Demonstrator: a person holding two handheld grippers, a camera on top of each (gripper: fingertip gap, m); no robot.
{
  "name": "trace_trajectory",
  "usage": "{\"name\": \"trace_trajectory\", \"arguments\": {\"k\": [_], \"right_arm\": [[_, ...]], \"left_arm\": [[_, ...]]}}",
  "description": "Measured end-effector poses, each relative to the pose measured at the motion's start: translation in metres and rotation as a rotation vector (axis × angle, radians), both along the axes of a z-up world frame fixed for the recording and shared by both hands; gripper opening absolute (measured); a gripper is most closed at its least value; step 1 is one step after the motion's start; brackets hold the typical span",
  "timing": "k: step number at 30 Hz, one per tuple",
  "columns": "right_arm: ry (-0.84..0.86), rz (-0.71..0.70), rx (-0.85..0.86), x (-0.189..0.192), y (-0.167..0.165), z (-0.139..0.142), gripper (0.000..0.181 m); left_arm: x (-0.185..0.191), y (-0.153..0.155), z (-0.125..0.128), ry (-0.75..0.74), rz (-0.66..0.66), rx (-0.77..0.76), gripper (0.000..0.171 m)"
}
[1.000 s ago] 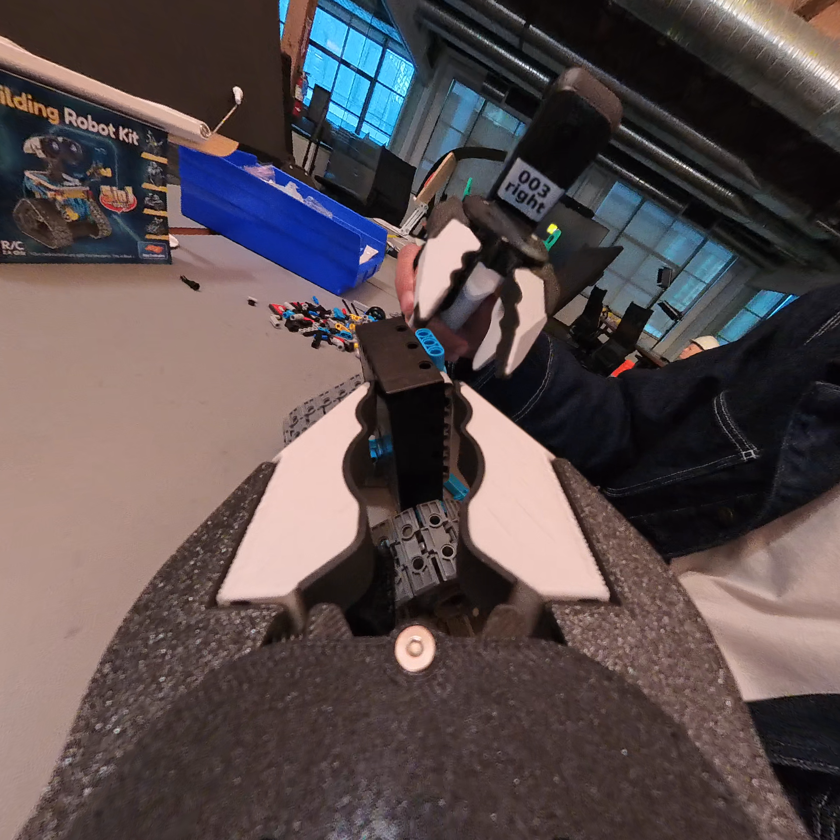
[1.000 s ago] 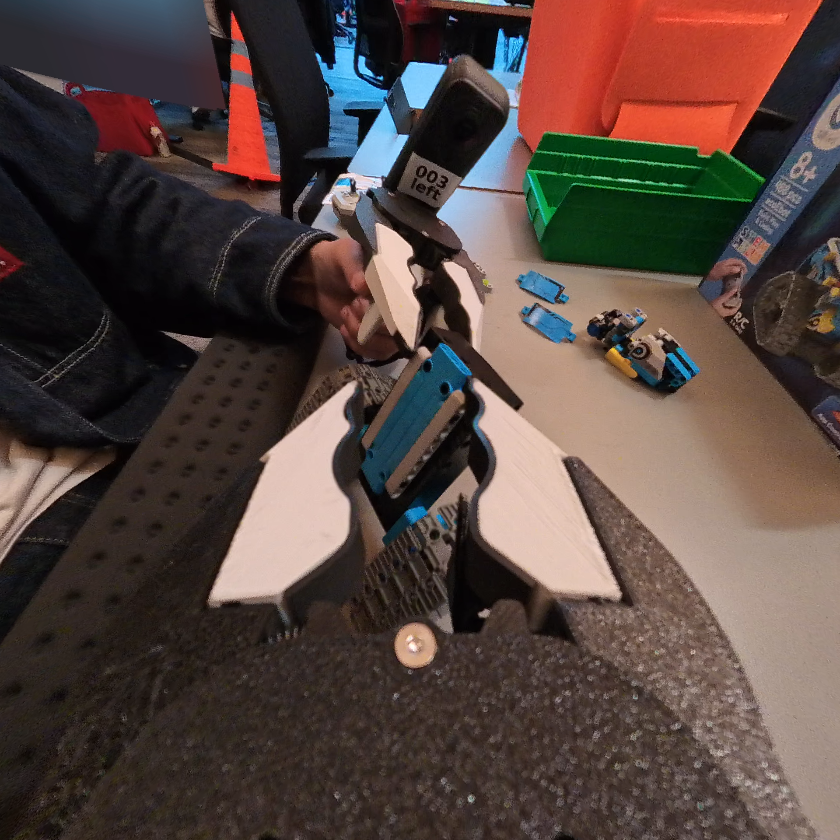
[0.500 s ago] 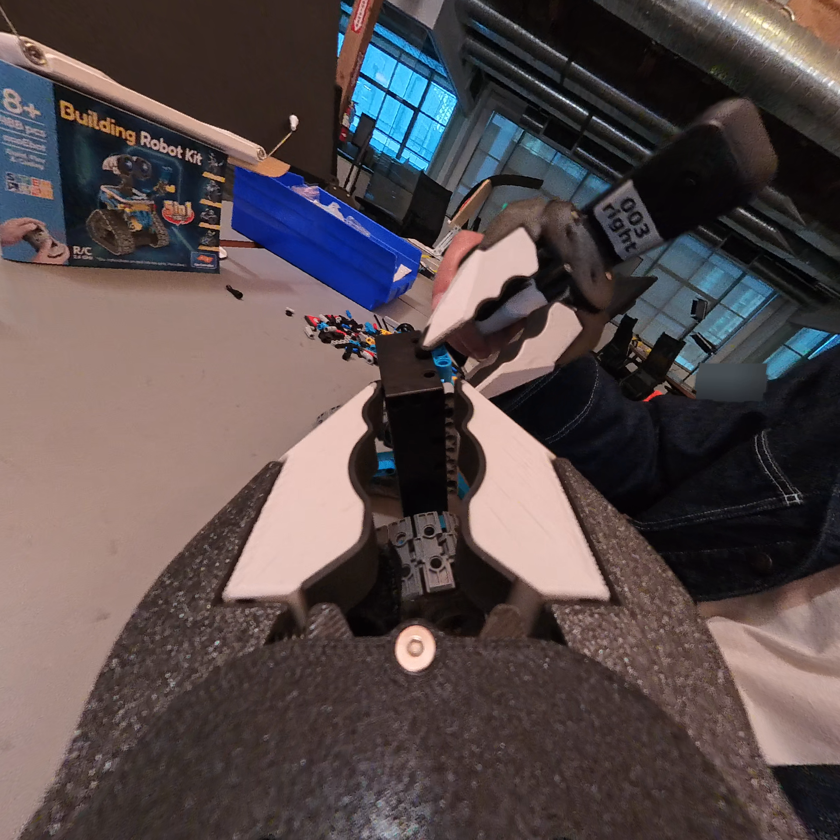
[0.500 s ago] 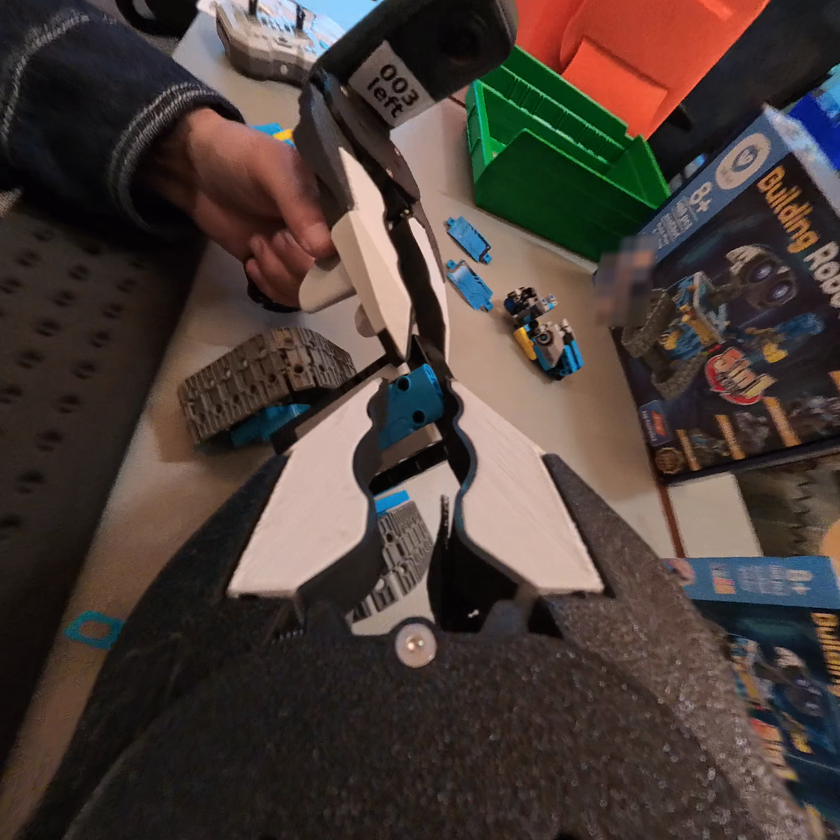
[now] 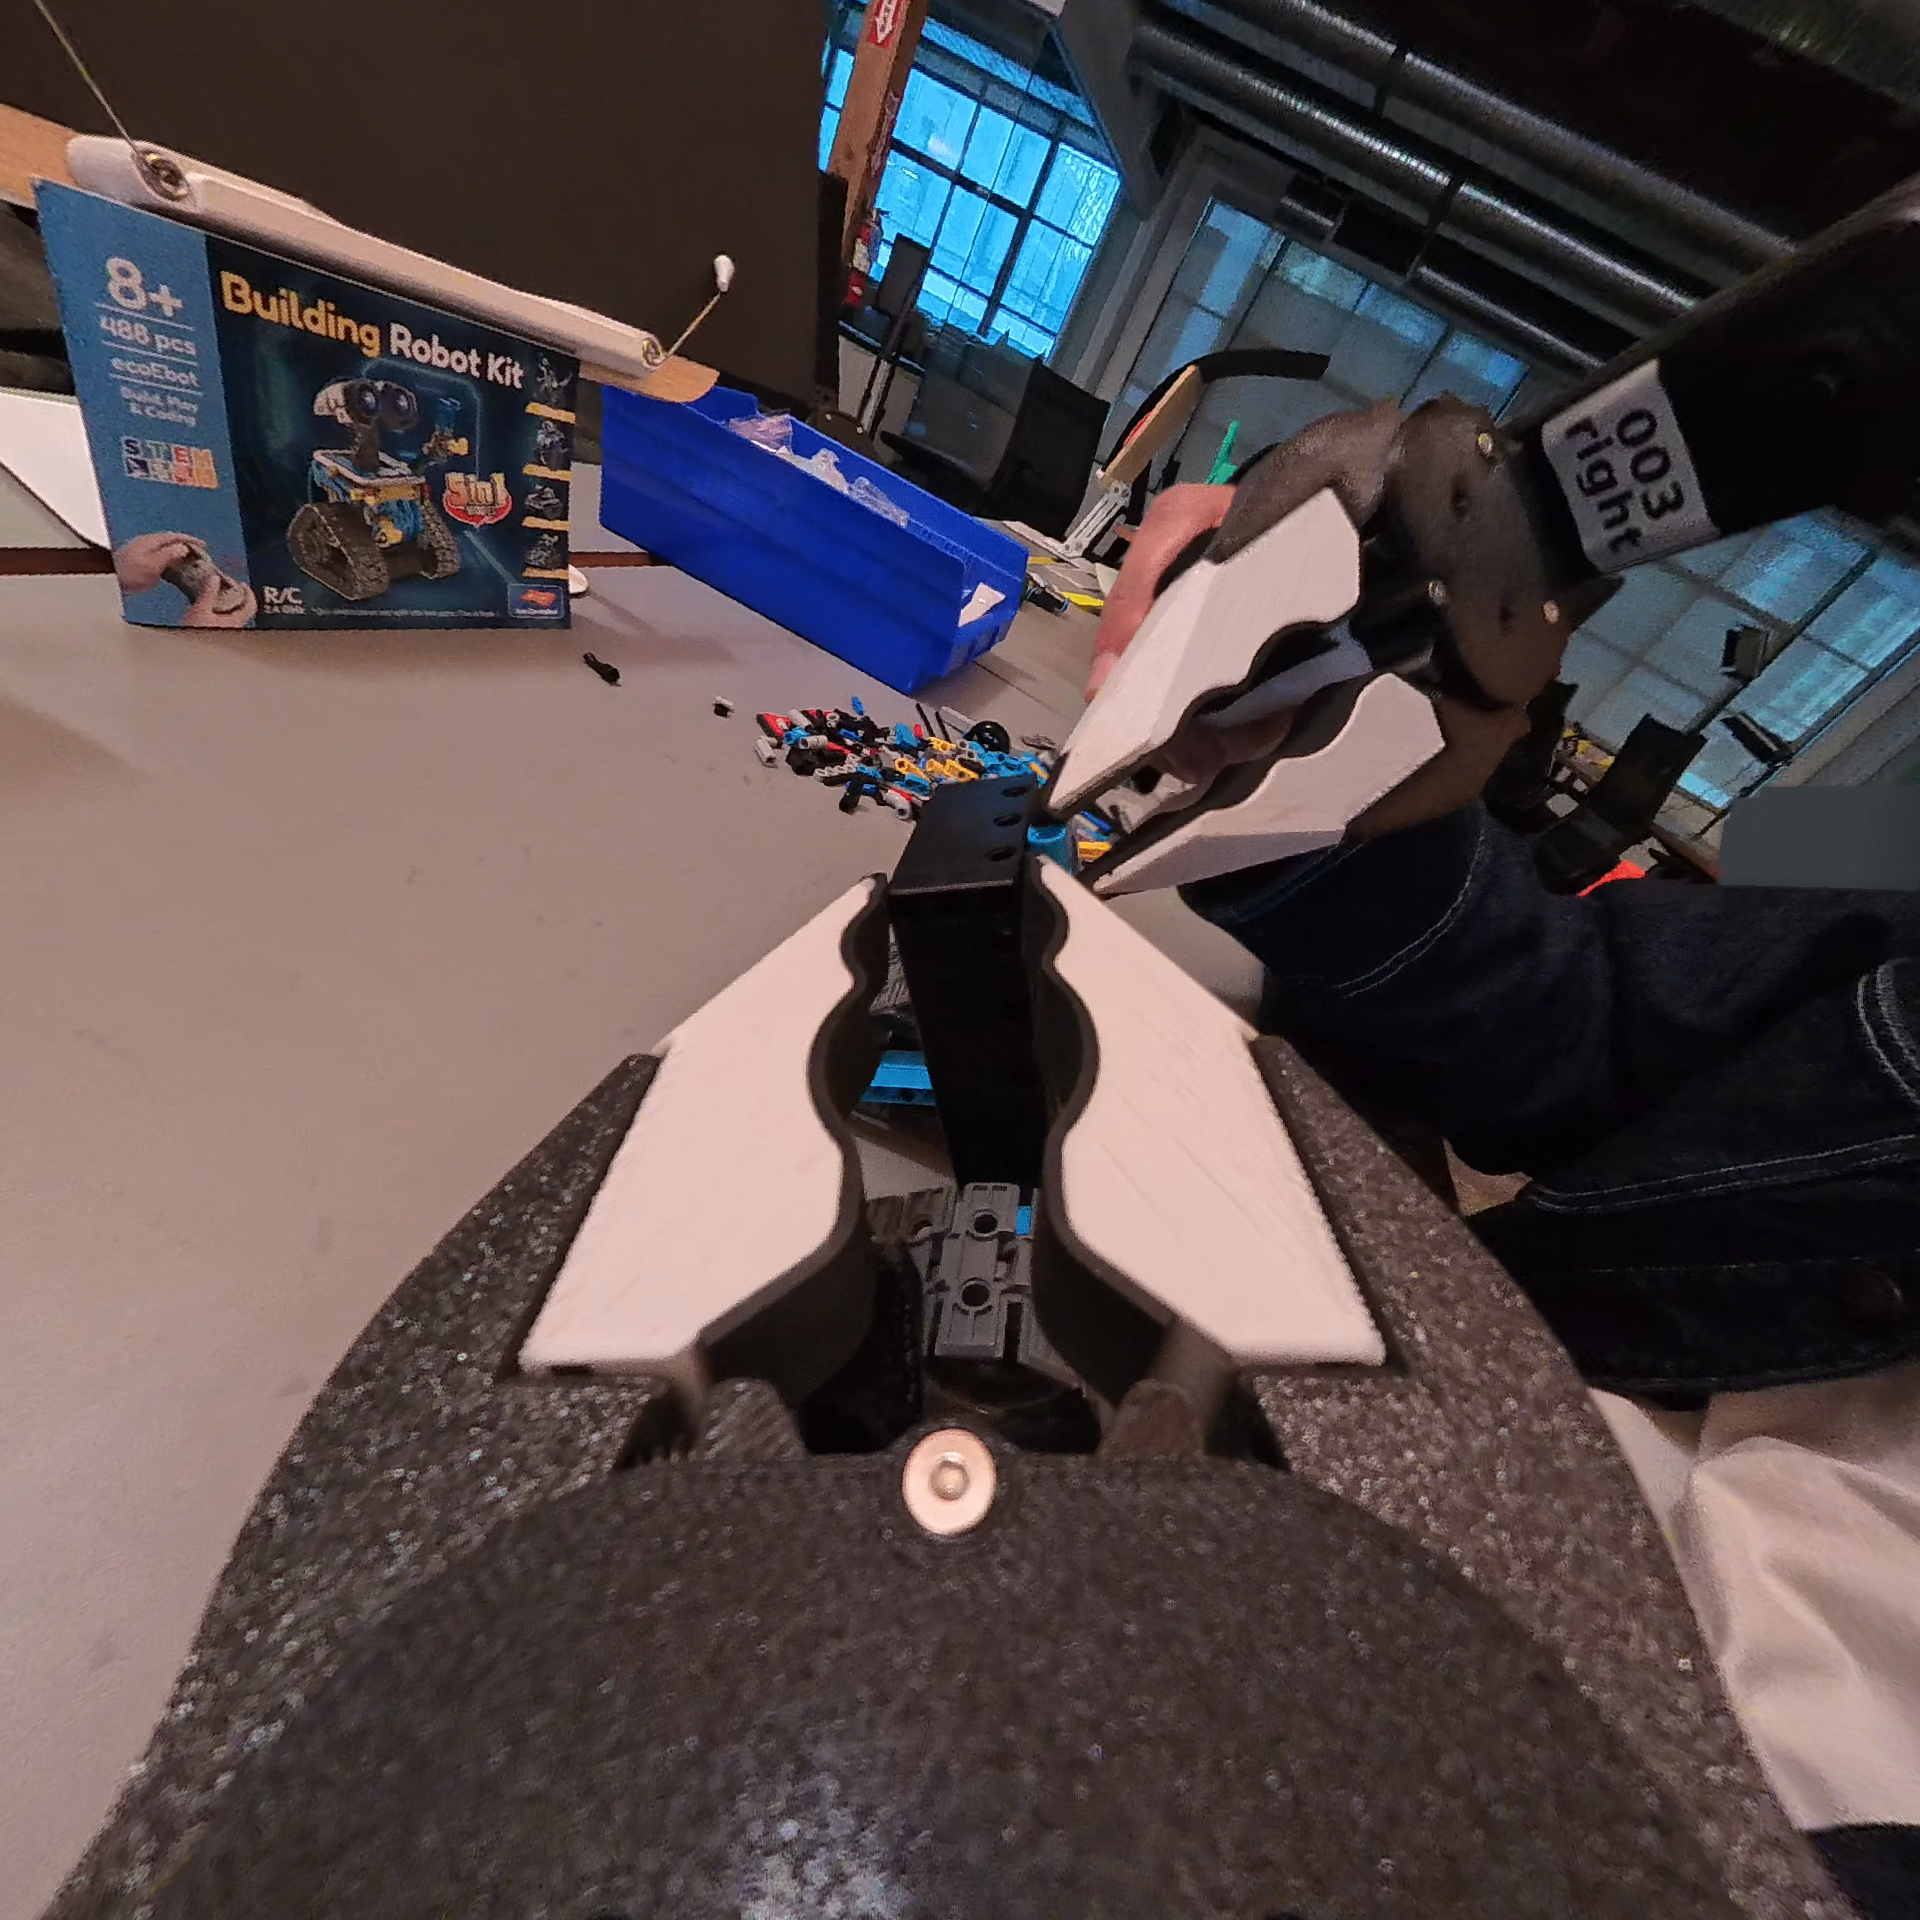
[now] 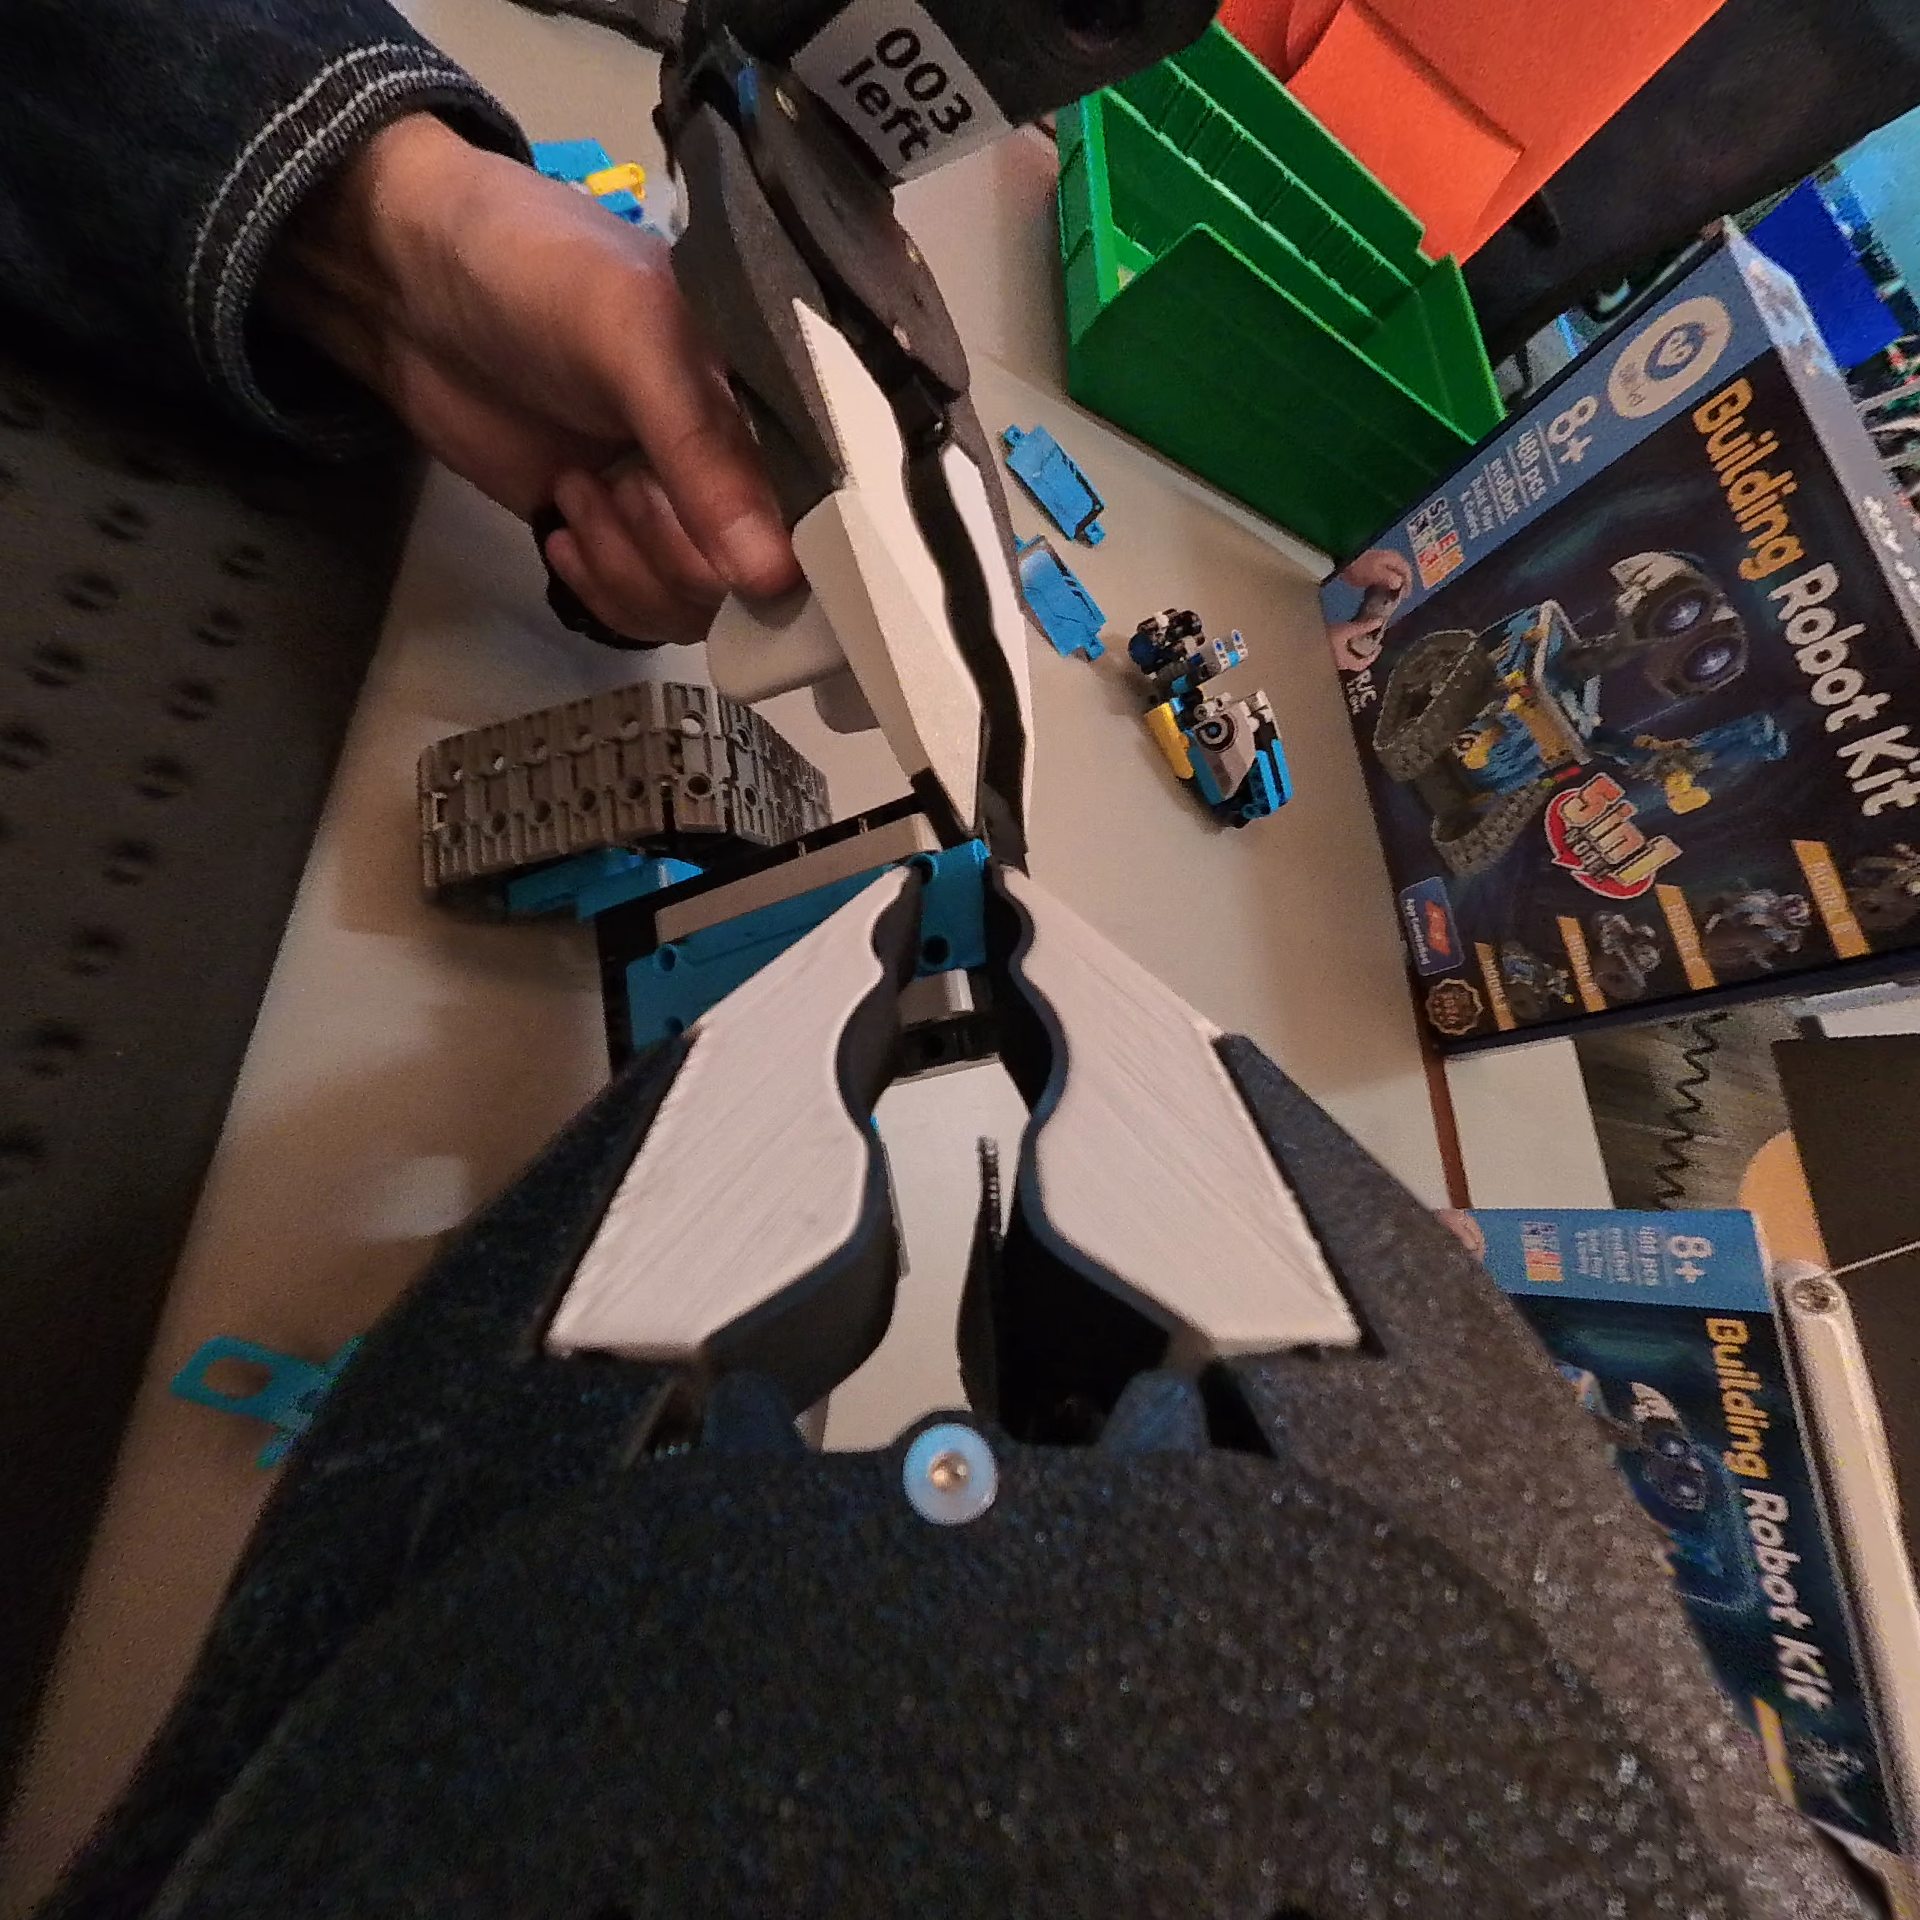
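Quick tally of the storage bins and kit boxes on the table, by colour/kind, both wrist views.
Blue bin: 1
Green bin: 1
Robot kit boxes: 2, one upper, one lower in the right wrist view
Total: 4

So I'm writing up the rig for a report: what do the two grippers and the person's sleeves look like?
Both the left gripper and the right gripper have white wedge fingers with wavy black inner edges on speckled black foam-like bodies, each with one silver screw and a white-labelled black handle. The person wears dark denim sleeves with pale stitching.
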State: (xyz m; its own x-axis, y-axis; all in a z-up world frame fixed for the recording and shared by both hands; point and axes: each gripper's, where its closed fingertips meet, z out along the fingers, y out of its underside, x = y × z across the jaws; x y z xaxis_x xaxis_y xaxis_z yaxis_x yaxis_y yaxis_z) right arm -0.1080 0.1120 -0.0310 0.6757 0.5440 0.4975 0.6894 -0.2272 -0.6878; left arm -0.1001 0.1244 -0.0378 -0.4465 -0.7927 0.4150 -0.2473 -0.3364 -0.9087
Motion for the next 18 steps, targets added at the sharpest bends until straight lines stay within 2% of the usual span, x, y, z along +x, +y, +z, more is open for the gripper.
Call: {"name": "trace_trajectory", "arguments": {"k": [8,18], "right_arm": [[0.137,0.010,0.003,-0.0005,-0.0035,0.0028,0.008],[0.182,-0.030,-0.079,0.0017,-0.0046,-0.0011,0.006]], "left_arm": [[-0.0008,-0.0046,0.0017,-0.010,-0.018,-0.028,0.024],[0.0010,-0.0052,-0.0020,-0.008,0.014,0.033,0.025]]}}
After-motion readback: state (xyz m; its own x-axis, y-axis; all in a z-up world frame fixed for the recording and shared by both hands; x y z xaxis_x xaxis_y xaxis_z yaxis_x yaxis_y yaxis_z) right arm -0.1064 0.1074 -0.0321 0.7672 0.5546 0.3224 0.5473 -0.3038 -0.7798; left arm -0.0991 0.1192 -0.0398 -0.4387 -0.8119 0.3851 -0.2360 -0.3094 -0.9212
